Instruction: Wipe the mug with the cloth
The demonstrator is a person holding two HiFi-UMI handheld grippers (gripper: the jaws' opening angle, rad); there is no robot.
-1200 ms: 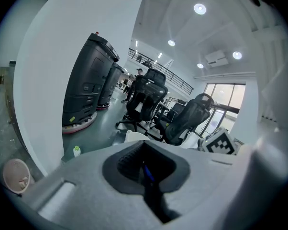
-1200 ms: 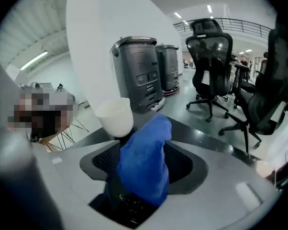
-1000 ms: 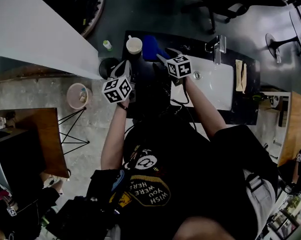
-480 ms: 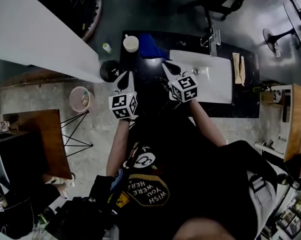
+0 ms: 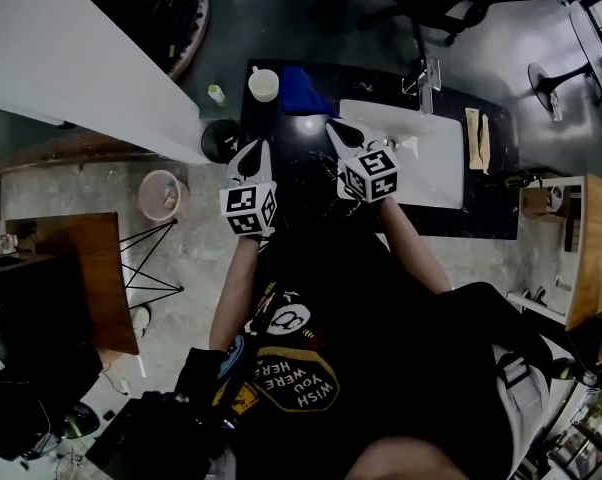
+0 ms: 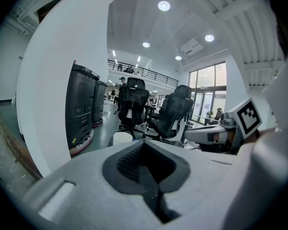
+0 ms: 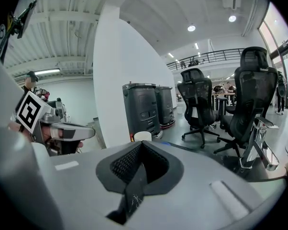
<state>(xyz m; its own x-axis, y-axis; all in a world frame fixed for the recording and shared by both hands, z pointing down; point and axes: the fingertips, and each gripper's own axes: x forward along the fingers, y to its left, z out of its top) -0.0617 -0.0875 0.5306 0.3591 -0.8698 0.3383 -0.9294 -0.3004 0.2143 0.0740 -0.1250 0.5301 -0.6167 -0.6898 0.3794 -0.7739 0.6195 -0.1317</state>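
Note:
A white mug (image 5: 264,84) stands at the far left corner of the black counter (image 5: 291,163), and a blue cloth (image 5: 303,90) lies just right of it. Both grippers hover over the counter's near part, apart from mug and cloth. My left gripper (image 5: 253,152) is shut and empty. My right gripper (image 5: 339,133) is shut too, with nothing between its jaws. In the left gripper view the mug (image 6: 122,138) peeks over the closed left gripper (image 6: 144,150). From the right gripper view the mug (image 7: 143,136) shows beyond the closed right gripper (image 7: 141,150), with a sliver of cloth (image 7: 165,143).
A white sink (image 5: 421,153) with a faucet (image 5: 428,73) takes the counter's right half. A small bottle (image 5: 214,94), a black bin (image 5: 219,140) and a pink bucket (image 5: 161,193) sit left of the counter. Office chairs (image 7: 201,104) stand beyond it.
Both grippers have drawn back from the mug and cloth toward the person. The right jaws, open beside the cloth a second ago, have shut empty.

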